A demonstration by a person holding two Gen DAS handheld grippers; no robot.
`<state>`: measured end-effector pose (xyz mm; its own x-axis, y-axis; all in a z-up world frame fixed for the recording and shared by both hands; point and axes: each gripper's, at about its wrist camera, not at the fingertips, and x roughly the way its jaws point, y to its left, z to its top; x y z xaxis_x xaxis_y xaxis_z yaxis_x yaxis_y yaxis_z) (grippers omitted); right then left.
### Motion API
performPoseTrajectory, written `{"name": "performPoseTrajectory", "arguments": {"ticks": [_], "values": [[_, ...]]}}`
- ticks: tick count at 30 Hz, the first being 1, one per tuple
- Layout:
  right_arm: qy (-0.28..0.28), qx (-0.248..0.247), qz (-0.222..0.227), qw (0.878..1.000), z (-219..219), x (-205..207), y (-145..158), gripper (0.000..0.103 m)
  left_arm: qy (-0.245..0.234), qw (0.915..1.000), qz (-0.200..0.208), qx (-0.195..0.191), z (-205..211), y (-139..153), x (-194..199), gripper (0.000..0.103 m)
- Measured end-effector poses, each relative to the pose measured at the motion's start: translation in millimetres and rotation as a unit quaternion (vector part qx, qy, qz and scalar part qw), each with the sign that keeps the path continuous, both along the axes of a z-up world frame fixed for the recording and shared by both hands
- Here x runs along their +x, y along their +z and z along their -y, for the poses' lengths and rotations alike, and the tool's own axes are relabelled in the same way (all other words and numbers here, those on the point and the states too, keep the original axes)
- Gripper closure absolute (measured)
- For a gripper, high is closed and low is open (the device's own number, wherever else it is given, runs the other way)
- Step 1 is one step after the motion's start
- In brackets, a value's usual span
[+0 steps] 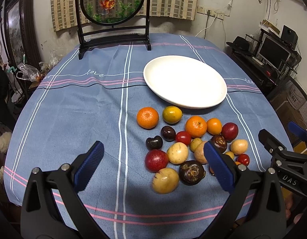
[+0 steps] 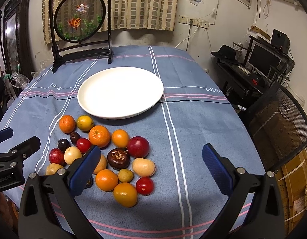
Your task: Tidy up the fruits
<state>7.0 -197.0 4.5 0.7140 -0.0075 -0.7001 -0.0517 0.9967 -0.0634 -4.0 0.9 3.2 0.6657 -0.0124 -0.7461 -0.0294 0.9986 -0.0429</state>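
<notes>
A white plate point(image 1: 185, 81) lies empty on the blue tablecloth; it also shows in the right wrist view point(image 2: 120, 91). In front of it lies a loose pile of several fruits point(image 1: 183, 147): oranges point(image 1: 147, 118), red plums point(image 1: 156, 160), cherry tomatoes point(image 2: 144, 185), yellow fruits point(image 1: 165, 180) and dark water chestnuts point(image 2: 118, 158). My left gripper point(image 1: 153, 167) is open and empty, hovering above the pile's near left side. My right gripper point(image 2: 151, 169) is open and empty, hovering above the pile's near right side.
A black-framed round goldfish screen point(image 1: 113, 2) stands at the table's far edge. A desk with a monitor point(image 2: 265, 59) and a mesh chair point(image 2: 282, 123) stand to the right of the table. Bare blue cloth point(image 1: 73, 119) lies left of the fruits.
</notes>
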Motion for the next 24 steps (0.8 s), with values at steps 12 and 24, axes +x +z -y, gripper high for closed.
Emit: {"name": "performPoseTrajectory", "arguments": {"ticks": [12,24], "values": [[0.002,0.003,-0.003,1.000,-0.5,-1.3,0.2,0.001,0.000,1.0000,-0.002,-0.002,-0.4,-0.4,-0.1,0.002],[0.004,0.002,-0.006,1.000,-1.3,-0.6,-1.3,0.001,0.000,1.0000,-0.003,-0.002,-0.5,-0.8,-0.2,0.002]]}}
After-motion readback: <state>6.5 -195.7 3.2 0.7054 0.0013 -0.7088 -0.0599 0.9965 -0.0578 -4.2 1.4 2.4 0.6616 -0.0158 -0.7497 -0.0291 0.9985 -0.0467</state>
